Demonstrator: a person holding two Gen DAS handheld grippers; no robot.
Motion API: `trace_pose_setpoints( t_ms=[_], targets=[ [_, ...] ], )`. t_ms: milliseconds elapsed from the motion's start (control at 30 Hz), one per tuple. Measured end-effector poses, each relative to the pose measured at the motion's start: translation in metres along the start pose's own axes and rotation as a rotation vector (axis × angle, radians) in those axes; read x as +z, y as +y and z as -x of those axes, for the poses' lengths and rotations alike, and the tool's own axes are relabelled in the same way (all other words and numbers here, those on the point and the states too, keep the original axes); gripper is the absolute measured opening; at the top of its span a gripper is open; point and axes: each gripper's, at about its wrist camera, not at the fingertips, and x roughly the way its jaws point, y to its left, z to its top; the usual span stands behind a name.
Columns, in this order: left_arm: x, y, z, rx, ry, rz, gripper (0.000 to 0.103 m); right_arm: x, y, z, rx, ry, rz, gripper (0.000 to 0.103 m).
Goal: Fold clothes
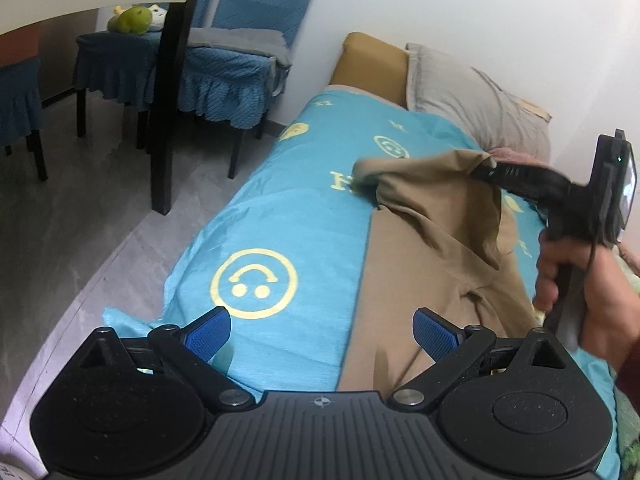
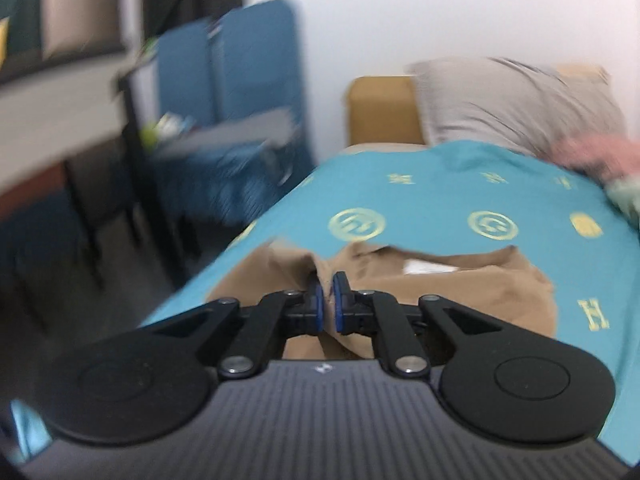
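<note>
A tan garment (image 1: 420, 264) lies along the turquoise smiley-print bed sheet (image 1: 280, 208). My left gripper (image 1: 322, 332) hovers open over the near end of the bed, its blue pads wide apart, the right pad above the garment's near part and nothing between them. In the left wrist view my right gripper (image 1: 486, 169), held by a hand (image 1: 580, 292), pinches a raised fold at the garment's far end. The right wrist view shows that gripper (image 2: 328, 300) shut on a bunch of the tan garment (image 2: 440, 288), with cloth squeezed between the blue pads.
A grey pillow (image 1: 472, 108) and tan headboard (image 1: 372, 60) stand at the bed's far end against the white wall. Pink cloth (image 2: 596, 156) lies by the pillow. On the grey floor to the left are blue-covered chairs (image 1: 224, 76), a dark table leg (image 1: 166, 120) and a green plush toy (image 1: 132, 20).
</note>
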Motion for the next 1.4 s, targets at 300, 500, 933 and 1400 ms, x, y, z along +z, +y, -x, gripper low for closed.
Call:
trace_pose_setpoints(
  t_ms=[300,500,933,1400],
  targets=[
    [-0.006,-0.007,-0.013,0.002,0.026,-0.029,0.099,-0.008,-0.09,-0.033,-0.274,-0.013,-0.305,0.008],
    [-0.01,-0.015,-0.026,0.004,0.055,-0.08,0.099,-0.028,-0.106,-0.045,-0.302,0.053,-0.319,0.011],
    [-0.023,-0.048,0.006,-0.007,-0.001,-0.294,0.099,-0.015,-0.04,0.113,-0.207,-0.005,-0.178,0.088],
    [-0.04,-0.04,0.055,-0.055,0.143,-0.279,0.093,-0.091,0.017,0.312,-0.101,0.11,-0.277,0.088]
  ],
)
